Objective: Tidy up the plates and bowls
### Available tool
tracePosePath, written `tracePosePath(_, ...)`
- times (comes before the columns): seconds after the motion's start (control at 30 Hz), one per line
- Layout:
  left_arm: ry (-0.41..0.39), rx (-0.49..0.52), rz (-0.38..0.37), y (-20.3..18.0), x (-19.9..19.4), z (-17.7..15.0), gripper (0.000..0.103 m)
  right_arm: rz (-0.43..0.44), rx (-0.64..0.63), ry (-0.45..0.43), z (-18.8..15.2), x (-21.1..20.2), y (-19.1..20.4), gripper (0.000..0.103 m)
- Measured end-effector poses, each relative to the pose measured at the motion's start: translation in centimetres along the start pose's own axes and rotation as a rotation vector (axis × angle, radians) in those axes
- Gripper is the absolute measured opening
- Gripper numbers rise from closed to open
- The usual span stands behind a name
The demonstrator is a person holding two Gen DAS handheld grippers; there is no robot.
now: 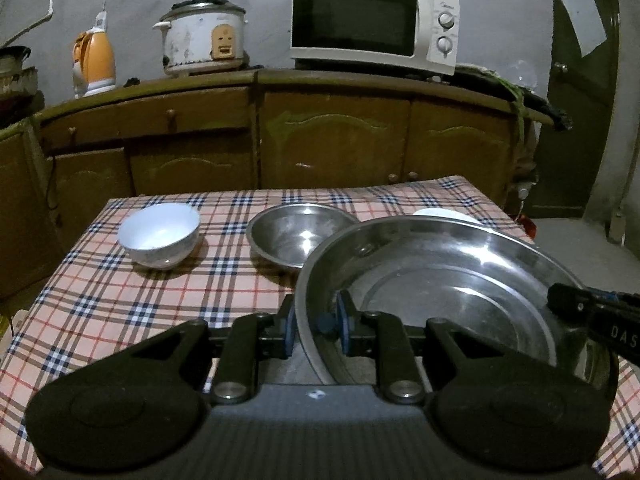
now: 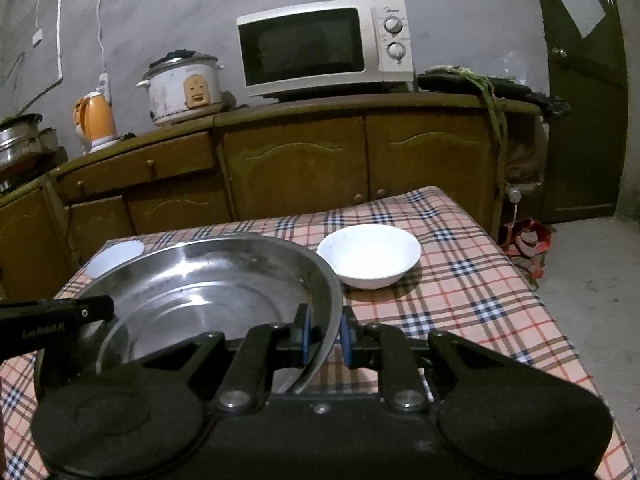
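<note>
A large steel plate (image 1: pixel 448 280) is held between both grippers above the checked tablecloth. My left gripper (image 1: pixel 314 326) is shut on its left rim. My right gripper (image 2: pixel 325 334) is shut on its right rim; the plate also shows in the right wrist view (image 2: pixel 208 280). A smaller steel bowl (image 1: pixel 296 236) sits behind the plate. A white bowl (image 1: pixel 160 234) stands at the left of the table, partly hidden in the right wrist view (image 2: pixel 114 258). Another white bowl (image 2: pixel 370 256) stands at the right, only its rim showing in the left wrist view (image 1: pixel 444 214).
The table with the checked cloth (image 1: pixel 100 300) stands before a wooden cabinet (image 1: pixel 332 140). On the cabinet are a microwave (image 1: pixel 372 22), a rice cooker (image 1: pixel 204 38) and an orange kettle (image 1: pixel 96 60). A door (image 2: pixel 580 100) is at the right.
</note>
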State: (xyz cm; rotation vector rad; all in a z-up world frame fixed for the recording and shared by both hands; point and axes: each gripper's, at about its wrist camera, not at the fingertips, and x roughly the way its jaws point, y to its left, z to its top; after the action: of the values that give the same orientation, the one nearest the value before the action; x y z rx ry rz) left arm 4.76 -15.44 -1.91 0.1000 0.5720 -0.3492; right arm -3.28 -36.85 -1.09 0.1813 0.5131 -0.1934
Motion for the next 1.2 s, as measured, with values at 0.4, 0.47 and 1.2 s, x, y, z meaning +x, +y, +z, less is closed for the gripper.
tracePosePath(0.4,0.042,-0.020,0.039,2.4,1.6,-1.3,0.022,0.027,-0.014,0.050,-1.5,2.6,2.2,0.021)
tracePosePath(0.47,0.053,-0.025,0.043,2.8,2.0,-1.5,0.022,0.031,-0.018,0.063,-1.8,3.2,2.5,0.021)
tracePosePath(1.2,0.119,-0.002,0.047,4.3,6.4,-5.2,0.023,0.039,-0.035,0.158,-5.8,8.5,3.1,0.022)
